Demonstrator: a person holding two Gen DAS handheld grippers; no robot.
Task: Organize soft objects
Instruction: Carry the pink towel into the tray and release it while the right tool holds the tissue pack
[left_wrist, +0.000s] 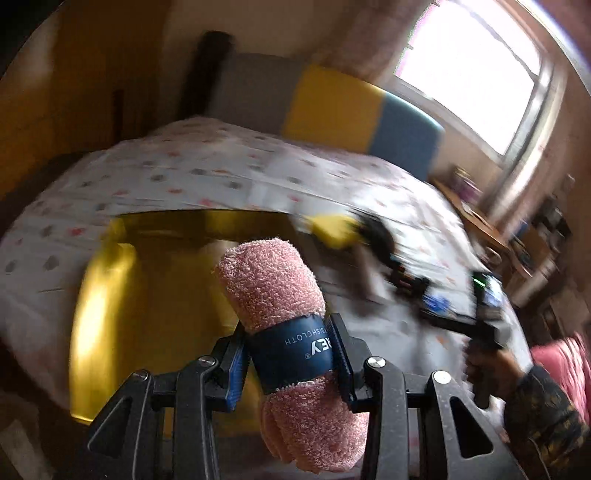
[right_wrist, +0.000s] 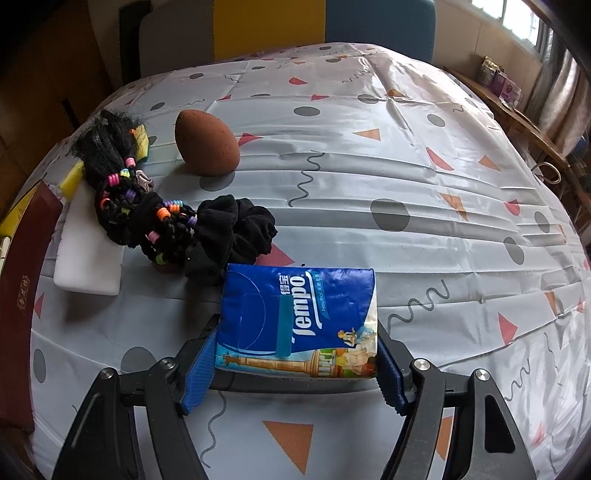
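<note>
Both hand-held grippers loaded: left (left_wrist: 291, 354) clamps dishcloth (left_wrist: 273, 280) | right (right_wrist: 295, 365) clamps tissue pack (right_wrist: 299, 321) | box (left_wrist: 155, 288) blurred

Close wrist views, shared tablecloth (right_wrist: 369, 155)

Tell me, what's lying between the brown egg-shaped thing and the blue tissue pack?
A black fabric scrunchie lies between the brown egg-shaped sponge and the blue tissue pack, seen in the right wrist view.
</note>
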